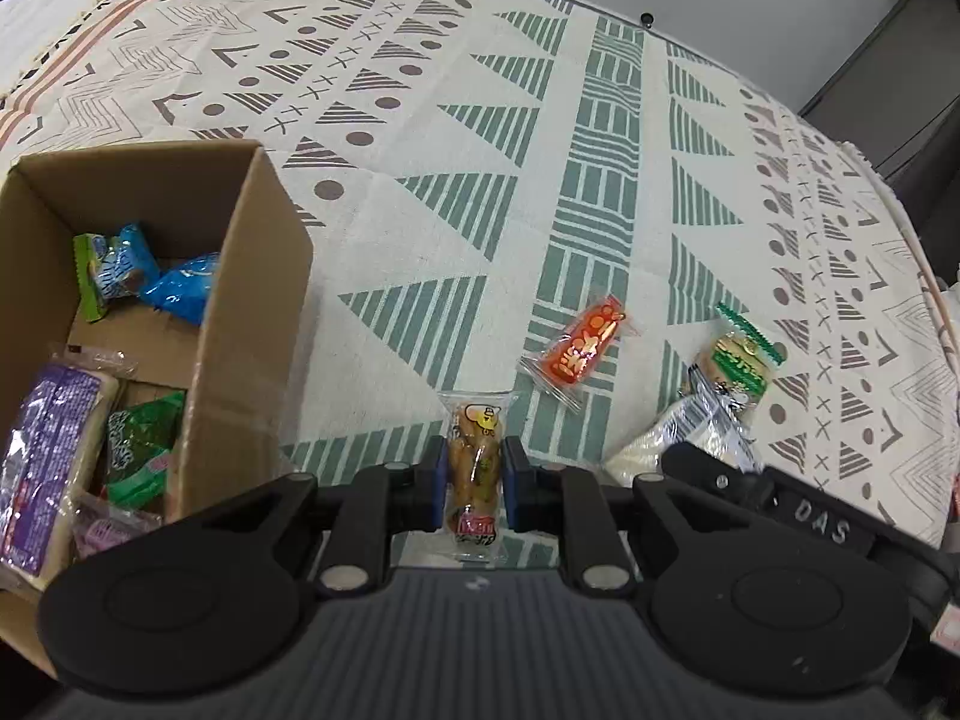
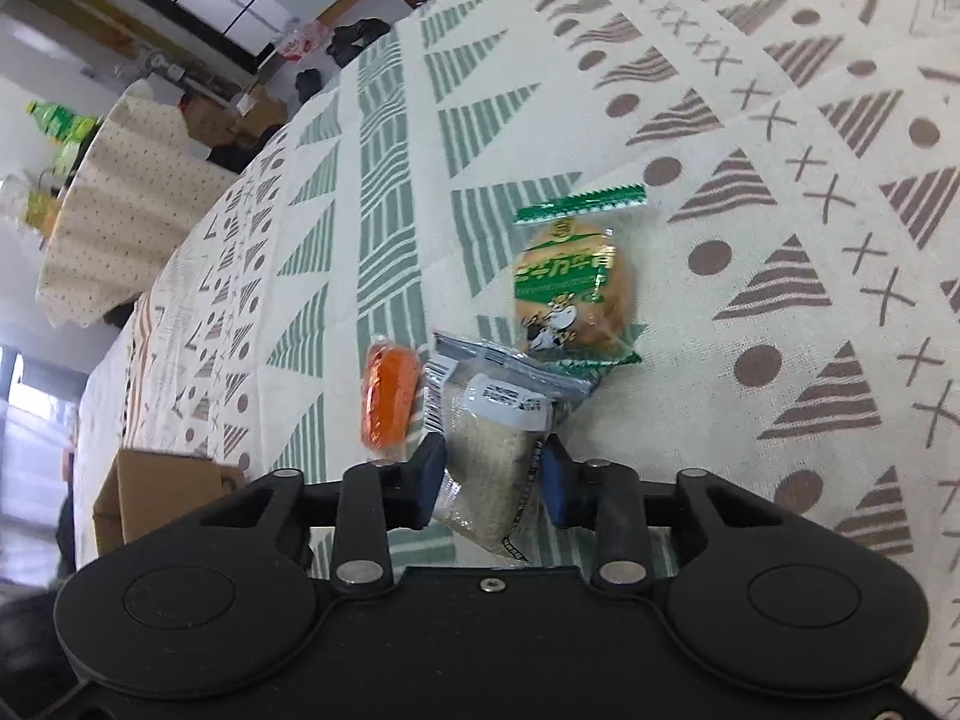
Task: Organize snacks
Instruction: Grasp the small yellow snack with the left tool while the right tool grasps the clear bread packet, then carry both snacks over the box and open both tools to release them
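Left gripper (image 1: 474, 483) clamps one brown snack pack (image 1: 475, 468); right gripper (image 2: 492, 483) grasps one white rice-like pack (image 2: 492, 450) (two more ahead: orange (image 2: 389, 399), green (image 2: 573, 282)).

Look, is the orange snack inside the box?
No, the orange snack lies on the patterned cloth, well apart from the cardboard box.

Matt woven cloth covers the table – the tablecloth (image 1: 540, 138) shows faint creases. The cardboard box (image 1: 252, 324) is plain brown paperboard, dull. The yellow snack packet (image 1: 474, 468) is clear glossy film, as is the orange packet (image 1: 579, 348). The white snack packet (image 2: 492, 456) looks grainy under shiny film – the left gripper (image 1: 474, 483) and right gripper (image 2: 489, 480) are matt black plastic with blue pads (image 2: 555, 480).
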Tool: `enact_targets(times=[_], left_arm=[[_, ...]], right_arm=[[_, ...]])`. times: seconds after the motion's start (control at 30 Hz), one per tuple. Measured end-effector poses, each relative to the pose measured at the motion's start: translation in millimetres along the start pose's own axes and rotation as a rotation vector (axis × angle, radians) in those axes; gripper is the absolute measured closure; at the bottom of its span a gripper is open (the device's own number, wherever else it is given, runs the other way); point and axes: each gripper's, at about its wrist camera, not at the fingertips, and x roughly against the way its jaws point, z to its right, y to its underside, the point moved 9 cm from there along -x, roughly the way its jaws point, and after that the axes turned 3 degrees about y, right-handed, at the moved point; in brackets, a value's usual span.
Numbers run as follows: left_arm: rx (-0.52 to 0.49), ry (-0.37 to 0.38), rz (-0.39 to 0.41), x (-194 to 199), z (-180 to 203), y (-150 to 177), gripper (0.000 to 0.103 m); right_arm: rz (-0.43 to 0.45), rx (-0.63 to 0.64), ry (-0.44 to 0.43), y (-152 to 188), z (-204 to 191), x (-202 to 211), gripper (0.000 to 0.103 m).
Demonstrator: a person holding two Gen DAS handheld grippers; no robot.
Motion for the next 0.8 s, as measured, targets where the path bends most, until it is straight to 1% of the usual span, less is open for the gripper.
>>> enact_targets(times=[0.17, 0.23, 0.43, 0.67, 0.8], left_arm=[[-0.001, 0.024, 0.027, 18, 0, 1, 0.086], [-0.005, 0.032, 0.039, 24, 0, 1, 0.086], [0.005, 0.051, 0.075, 45, -5, 2, 0.086], [0.018, 0.061, 0.106, 69, -18, 0, 0.086], [0.02, 0.066, 0.141, 86, -26, -7, 0.086]], right_arm=[[0.016, 0.004, -0.008, 9, -7, 21, 0.075], [0.027, 0.009, -0.015, 12, -10, 30, 0.078], [0.064, 0.054, -0.026, 16, -25, 52, 0.082], [0.098, 0.079, -0.05, 20, -44, 69, 0.083], [0.115, 0.095, -0.072, 19, -60, 77, 0.083]])
